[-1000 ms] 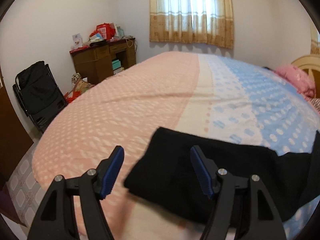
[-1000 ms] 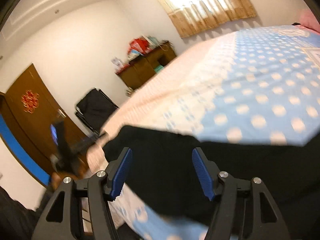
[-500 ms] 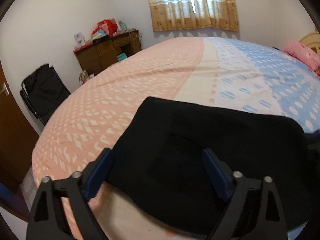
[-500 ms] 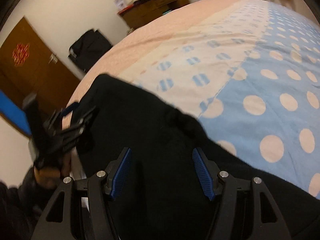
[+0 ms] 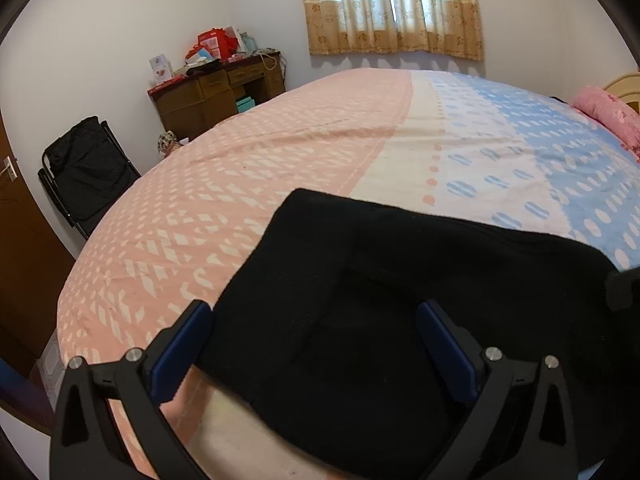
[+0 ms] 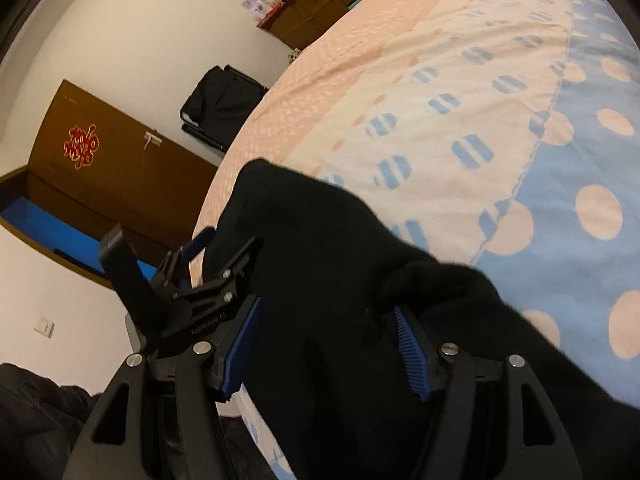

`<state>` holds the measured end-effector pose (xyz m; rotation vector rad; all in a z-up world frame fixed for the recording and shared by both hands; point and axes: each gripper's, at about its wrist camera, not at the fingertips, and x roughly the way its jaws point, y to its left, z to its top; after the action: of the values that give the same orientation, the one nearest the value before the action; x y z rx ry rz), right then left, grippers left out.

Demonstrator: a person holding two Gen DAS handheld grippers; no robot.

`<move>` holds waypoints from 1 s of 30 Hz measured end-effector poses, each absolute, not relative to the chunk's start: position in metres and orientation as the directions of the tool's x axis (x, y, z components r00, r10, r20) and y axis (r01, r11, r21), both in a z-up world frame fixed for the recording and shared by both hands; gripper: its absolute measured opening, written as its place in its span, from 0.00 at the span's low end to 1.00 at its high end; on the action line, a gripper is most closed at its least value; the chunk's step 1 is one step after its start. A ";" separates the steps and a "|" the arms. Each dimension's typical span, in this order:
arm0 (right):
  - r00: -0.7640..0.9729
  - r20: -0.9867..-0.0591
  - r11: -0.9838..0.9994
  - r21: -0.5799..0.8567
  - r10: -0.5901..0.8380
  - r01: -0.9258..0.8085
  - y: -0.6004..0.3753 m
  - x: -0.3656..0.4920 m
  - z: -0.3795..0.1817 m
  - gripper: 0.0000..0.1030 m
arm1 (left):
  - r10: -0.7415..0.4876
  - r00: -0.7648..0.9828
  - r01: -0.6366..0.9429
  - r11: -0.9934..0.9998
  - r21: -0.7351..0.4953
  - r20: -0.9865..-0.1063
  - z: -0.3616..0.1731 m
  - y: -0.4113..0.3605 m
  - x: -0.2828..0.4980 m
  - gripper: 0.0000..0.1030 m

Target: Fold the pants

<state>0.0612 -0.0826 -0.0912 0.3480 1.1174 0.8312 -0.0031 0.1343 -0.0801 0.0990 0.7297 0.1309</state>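
Black pants (image 5: pixel 400 300) lie flat on the bed near its front edge; they also show in the right wrist view (image 6: pixel 340 280). My left gripper (image 5: pixel 316 344) is open, its blue-padded jaws spread wide over the left end of the pants, holding nothing. My right gripper (image 6: pixel 324 348) is open too, its jaws straddling the cloth low over the pants further right. The left gripper also appears in the right wrist view (image 6: pixel 212 256) at the pants' left edge. Folds in the black cloth are hard to make out.
The bed (image 5: pixel 320 140) has a pink, cream and blue dotted sheet. A pink pillow (image 5: pixel 608 116) lies far right. A wooden desk (image 5: pixel 216 96), a black chair (image 5: pixel 88 168) and a brown door (image 6: pixel 100 172) stand to the left, a curtained window (image 5: pixel 392 4) behind.
Both grippers have moved forward and down over the pants, which now fill more of each view. The right view tilted toward the bed, and the left gripper came into it.
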 end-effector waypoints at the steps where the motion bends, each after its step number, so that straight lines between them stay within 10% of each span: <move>1: 0.197 -0.638 0.655 0.640 0.744 -0.401 -0.083 0.066 -0.093 0.64 | 0.157 0.736 -0.087 0.987 0.138 -0.659 -0.080 0.134 -0.003 1.00; 8: 0.336 -0.462 0.552 0.793 0.821 -0.258 -0.132 0.111 -0.094 0.62 | 0.149 0.741 -0.080 0.988 0.134 -0.655 -0.081 0.134 -0.002 1.00; 15: 0.293 -0.570 0.634 0.744 0.767 -0.213 -0.147 0.109 -0.099 0.49 | 0.149 0.740 -0.078 0.988 0.136 -0.656 -0.081 0.134 0.000 1.00; 20: 0.654 -0.717 0.926 0.372 0.239 0.069 -0.264 0.063 -0.025 0.49 | 0.155 0.737 -0.082 0.987 0.140 -0.658 -0.081 0.133 0.000 1.00; 24: 0.616 -0.747 0.862 0.118 -0.250 0.493 -0.366 0.026 -0.002 0.59 | 0.158 0.737 -0.085 0.986 0.143 -0.657 -0.081 0.133 0.000 1.00; 30: 0.384 -0.858 0.743 0.003 -0.342 0.669 -0.459 0.031 -0.042 0.59 | 0.158 0.734 -0.087 0.986 0.140 -0.661 -0.081 0.131 0.000 1.00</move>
<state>0.0313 -0.4591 -0.0419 0.3793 0.9813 -0.6645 0.0000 0.1311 -0.0814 0.1019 0.7350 0.1348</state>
